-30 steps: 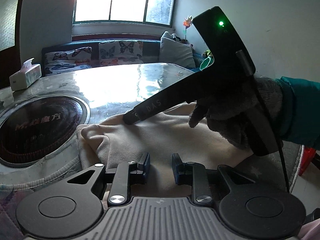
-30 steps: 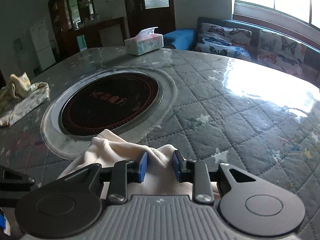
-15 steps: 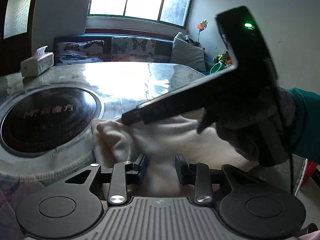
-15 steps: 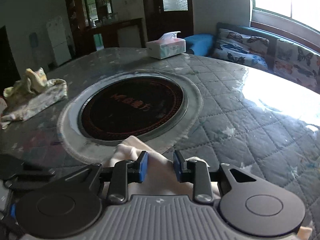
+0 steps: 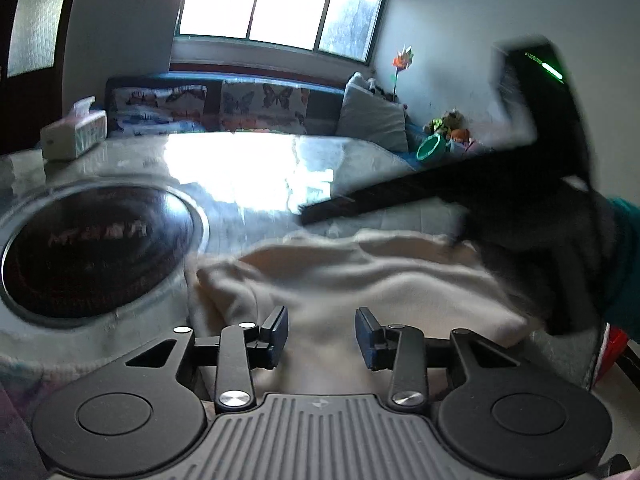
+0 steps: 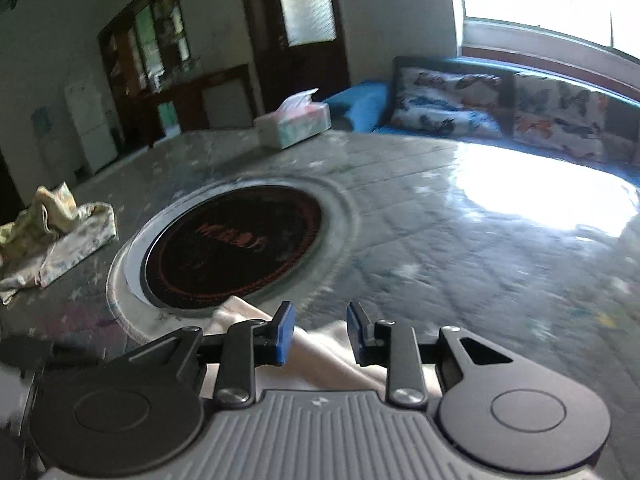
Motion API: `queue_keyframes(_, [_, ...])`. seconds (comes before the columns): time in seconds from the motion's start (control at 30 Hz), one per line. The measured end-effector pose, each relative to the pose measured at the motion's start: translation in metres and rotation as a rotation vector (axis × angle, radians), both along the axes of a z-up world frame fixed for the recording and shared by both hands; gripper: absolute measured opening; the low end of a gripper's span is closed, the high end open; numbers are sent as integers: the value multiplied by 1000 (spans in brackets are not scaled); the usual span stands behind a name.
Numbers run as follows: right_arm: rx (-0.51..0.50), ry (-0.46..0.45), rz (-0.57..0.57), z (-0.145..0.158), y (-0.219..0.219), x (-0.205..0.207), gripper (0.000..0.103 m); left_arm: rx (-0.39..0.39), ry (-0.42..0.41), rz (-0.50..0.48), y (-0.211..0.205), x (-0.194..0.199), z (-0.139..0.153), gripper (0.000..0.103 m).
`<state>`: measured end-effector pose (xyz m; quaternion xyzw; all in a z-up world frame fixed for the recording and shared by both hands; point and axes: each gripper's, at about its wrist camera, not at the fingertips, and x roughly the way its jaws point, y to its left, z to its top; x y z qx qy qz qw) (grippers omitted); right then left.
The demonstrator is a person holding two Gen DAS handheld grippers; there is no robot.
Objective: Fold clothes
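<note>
A cream garment [image 5: 360, 276] lies bunched on the quilted table [image 6: 480, 260], beside the round dark cooktop [image 5: 92, 248]. My left gripper [image 5: 322, 332] hovers low over its near part. Its jaws are opening, with cloth under them and none pressed by the pads. In the left wrist view my right gripper [image 5: 308, 214] is a blurred black tool in a gloved hand [image 5: 540, 256], its tip just above the garment's far edge. In its own view the right gripper [image 6: 320, 334] has its blue pads apart over the cream garment [image 6: 320, 360], gripping nothing.
A tissue box [image 6: 294, 122] stands at the table's far side. A crumpled floral cloth [image 6: 56, 236] lies at the left beyond the cooktop [image 6: 236, 244]. A sofa with butterfly cushions [image 5: 208, 104] runs under the window. A teal sleeve [image 5: 624, 240] enters at the right.
The left jaws have spread wider. The right gripper has lifted off the garment's far edge and swung up and to the right; the garment stays on the table.
</note>
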<state>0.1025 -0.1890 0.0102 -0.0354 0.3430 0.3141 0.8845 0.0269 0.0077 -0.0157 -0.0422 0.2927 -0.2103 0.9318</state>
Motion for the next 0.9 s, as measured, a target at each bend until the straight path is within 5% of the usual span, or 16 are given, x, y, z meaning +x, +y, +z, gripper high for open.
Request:
queue_keyframes(0.23, [-30,21,-105,-10,-65,-37,28,22,5,29,1,21,-2,44])
queue_keyframes(0.47, [17,43,-225,-29,-103,-28,25,54,20,33,1,25,-11,43])
queue_keyframes(0.67, [35,36,-251,-31,-109,-18,16,66,25,28,-2,26,-11,43])
queue_keyframes(0.9, [4,-8,-175,-19,-86,-19,17,64,34,26,-3,27,-11,43])
